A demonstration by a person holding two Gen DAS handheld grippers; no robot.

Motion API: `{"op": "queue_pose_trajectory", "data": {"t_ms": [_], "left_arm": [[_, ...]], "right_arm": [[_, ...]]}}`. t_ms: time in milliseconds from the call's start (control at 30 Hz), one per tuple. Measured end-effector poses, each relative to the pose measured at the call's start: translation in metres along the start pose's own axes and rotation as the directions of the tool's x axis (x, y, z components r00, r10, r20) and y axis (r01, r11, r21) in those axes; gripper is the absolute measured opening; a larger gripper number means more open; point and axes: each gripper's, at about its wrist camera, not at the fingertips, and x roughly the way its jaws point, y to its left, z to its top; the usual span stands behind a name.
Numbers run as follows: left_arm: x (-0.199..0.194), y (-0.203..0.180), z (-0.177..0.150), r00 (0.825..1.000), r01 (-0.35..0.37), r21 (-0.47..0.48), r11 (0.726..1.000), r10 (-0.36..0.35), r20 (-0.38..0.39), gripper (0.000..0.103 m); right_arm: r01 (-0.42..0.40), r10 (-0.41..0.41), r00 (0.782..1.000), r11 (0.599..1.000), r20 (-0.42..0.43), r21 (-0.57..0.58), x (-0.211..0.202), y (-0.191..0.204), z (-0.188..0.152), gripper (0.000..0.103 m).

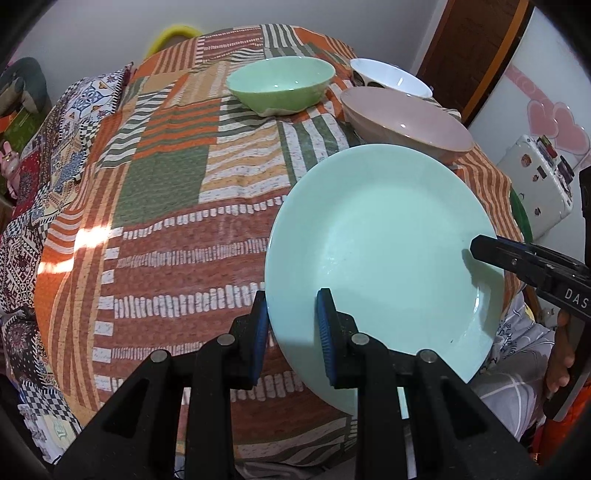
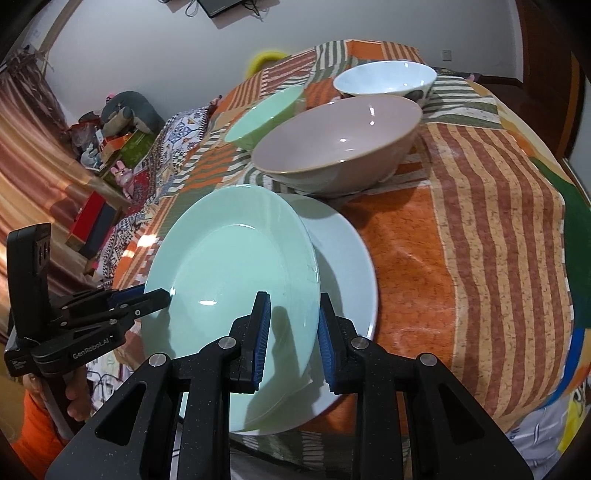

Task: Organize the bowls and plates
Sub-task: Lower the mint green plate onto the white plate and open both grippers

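Note:
A mint green plate [image 1: 384,251] [image 2: 236,280] is held tilted over a pale blue plate [image 2: 347,273] on the patterned tablecloth. My left gripper [image 1: 291,317] straddles the green plate's near-left rim, one finger under and one on top, gripping it; it shows at the left in the right wrist view [image 2: 162,297]. My right gripper [image 2: 291,321] straddles the green plate's right rim; its fingertips [image 1: 480,245] show on the plate in the left wrist view. A green bowl [image 1: 280,83], a pink bowl [image 1: 406,123] [image 2: 340,147] and a white bowl [image 1: 391,77] [image 2: 384,79] stand farther back.
The table [image 1: 166,206] is covered with a striped orange, green and brown cloth. A white appliance [image 1: 535,184] stands to the right. Clutter and toys [image 2: 118,125] lie beyond the table's left side. A yellow chair back [image 1: 173,35] stands behind the table.

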Motion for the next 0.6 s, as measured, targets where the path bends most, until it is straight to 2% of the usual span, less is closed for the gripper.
{"op": "queue_pose_trajectory", "data": {"t_ms": [467,600], "left_arm": [[0.015,-0.010,0.003,0.999,-0.037,0.034,0.999,0.037,-0.020,0.024],[0.016,-0.007,0.004,0.999,-0.027,0.027,0.999,0.027,-0.022,0.025]], "right_arm": [[0.045,-0.045,0.999,0.999,-0.007,-0.006,-0.002,-0.008,-0.004,0.023],[0.039,-0.039,0.999,0.999,-0.003,0.001,-0.002,-0.008,-0.002,0.023]]}}
